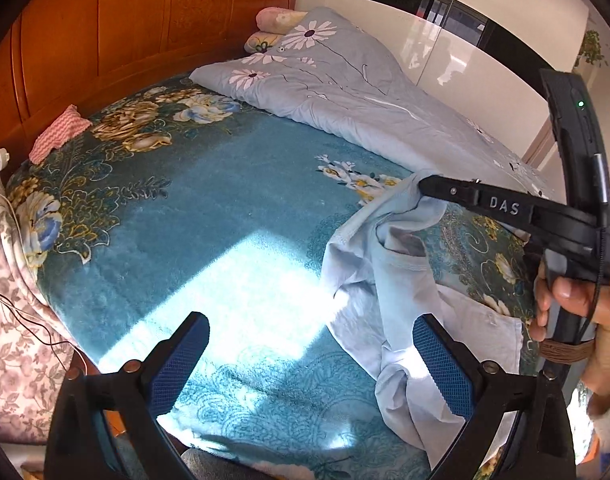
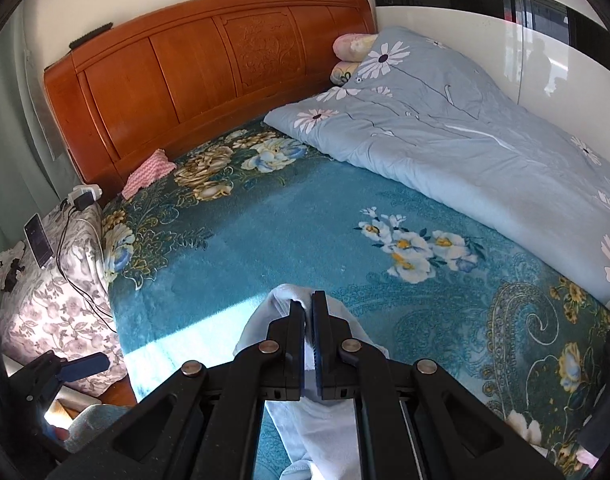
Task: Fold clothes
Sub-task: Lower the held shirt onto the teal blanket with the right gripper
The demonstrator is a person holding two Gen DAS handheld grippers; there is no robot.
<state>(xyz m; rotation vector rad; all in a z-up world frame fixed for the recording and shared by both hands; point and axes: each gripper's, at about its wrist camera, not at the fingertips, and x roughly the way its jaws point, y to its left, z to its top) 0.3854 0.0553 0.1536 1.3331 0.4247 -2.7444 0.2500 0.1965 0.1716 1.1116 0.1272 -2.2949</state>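
Observation:
A light blue shirt [image 1: 389, 280] lies crumpled on the teal flowered bedspread [image 1: 209, 208], at the right in the left wrist view. My right gripper [image 1: 423, 186] is shut on an edge of the shirt and lifts it off the bed. In the right wrist view the right gripper [image 2: 309, 300] pinches the pale cloth [image 2: 281, 300] between its closed jaws, and the shirt hangs down below. My left gripper [image 1: 309, 340] is open and empty, low over the bedspread, with its right finger [image 1: 441, 364] just over the shirt's lower part.
A folded blue daisy quilt [image 2: 465, 136] lies along the right side of the bed. A wooden headboard [image 2: 193, 68] stands at the back. A pink cloth [image 2: 149, 174] lies near it. A flowered pillow [image 2: 53, 300] with a phone and cables sits at the left.

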